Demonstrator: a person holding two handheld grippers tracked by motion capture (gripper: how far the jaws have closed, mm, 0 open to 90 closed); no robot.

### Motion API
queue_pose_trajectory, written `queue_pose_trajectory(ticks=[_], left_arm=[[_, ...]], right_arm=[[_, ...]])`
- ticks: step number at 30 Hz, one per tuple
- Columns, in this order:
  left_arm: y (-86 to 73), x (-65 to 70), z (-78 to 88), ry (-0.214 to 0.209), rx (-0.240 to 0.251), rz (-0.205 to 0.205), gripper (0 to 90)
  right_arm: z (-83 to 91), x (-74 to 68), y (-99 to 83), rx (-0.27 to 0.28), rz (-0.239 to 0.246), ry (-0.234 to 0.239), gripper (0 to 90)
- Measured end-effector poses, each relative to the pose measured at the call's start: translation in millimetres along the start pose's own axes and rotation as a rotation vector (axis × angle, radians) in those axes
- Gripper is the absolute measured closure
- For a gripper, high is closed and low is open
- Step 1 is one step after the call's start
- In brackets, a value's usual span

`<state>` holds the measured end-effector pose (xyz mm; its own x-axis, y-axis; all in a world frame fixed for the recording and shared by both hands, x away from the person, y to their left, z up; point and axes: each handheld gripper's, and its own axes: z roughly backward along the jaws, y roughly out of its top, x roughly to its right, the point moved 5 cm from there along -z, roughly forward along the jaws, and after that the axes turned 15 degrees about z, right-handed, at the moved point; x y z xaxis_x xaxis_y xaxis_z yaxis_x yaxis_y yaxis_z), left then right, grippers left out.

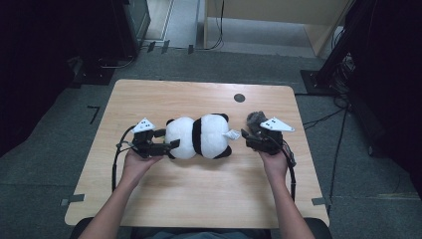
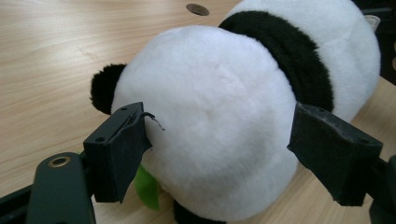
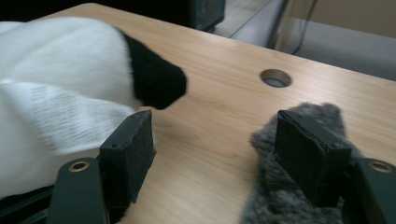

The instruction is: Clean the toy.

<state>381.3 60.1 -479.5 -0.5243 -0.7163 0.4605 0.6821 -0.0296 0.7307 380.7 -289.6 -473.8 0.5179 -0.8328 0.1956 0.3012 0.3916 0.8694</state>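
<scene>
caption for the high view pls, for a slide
Person's two grippers flank a plush panda lying on a wooden table, with a grey furry piece beside the right gripper.

**Bright table, dark room, blur on the tag**

Even overhead light falls on the wooden table (image 1: 199, 194), soft shadows only, while both side edges of the high view sink into black. In the right gripper view the white tag (image 3: 60, 121) smears with motion blur. The left gripper view's panda (image 2: 224, 116) is sharp, its fur nearly washed out.

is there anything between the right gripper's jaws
No: in the right gripper view the right gripper has bare table between its jaws, with the grey furry thing behind one jaw and the panda plush off to the side.
</scene>
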Motion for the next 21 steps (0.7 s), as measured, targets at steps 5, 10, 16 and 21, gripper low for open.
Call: queue_pose_trajectory(ticks=[5, 10, 16, 21], left_arm=[[1.0, 2.2, -4.7, -0.003, 0.011, 0.002, 18.8], [0.0, -2.5, -5.0, -0.008, 0.006, 0.017, 18.9], [-3.6, -3.7, -7.2, 0.004, -0.006, 0.017, 19.1], [-3.4, -4.2, -6.4, -0.005, -0.009, 0.025, 19.1]], right_arm=[[-2.7, 10.8, -8.6, 0.006, -0.004, -0.082, 31.0], [-11.2, 24.7, -23.0, -0.021, -0.006, -0.163, 31.4], [-19.1, 48.1, -44.0, -0.045, -0.092, -0.215, 32.3], [-33.2, 51.1, -60.0, -0.110, -0.084, -0.222, 32.0]])
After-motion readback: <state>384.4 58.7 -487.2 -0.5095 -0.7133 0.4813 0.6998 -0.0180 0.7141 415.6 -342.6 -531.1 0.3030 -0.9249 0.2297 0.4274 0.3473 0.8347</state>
